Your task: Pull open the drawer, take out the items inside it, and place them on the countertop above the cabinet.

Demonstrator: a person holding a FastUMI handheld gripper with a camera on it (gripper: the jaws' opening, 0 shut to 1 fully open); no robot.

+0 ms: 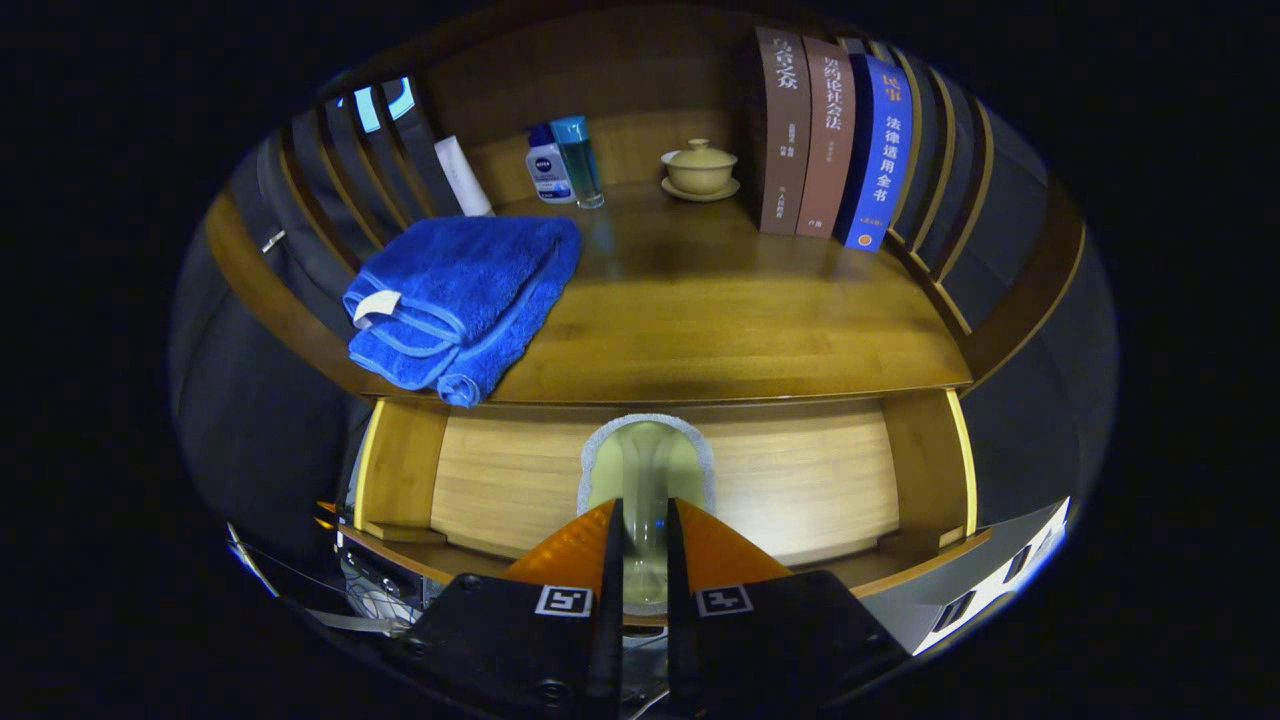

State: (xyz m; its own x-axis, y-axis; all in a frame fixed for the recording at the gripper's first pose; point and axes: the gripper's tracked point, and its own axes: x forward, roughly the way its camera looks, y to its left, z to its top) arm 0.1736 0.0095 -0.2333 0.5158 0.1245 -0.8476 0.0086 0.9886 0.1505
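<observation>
The gripper (640, 540) has its fingers closed narrowly around a pale green brush-like item (645, 470) inside the open drawer (800, 480). A folded blue towel (465, 300) lies on the countertop (720, 310), far left.

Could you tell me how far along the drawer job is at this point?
Done: the drawer is pulled open. In hand: the fingers sit closed on a pale green item over the drawer. Left: set it on the countertop among the blue towel, bottles and books.
</observation>
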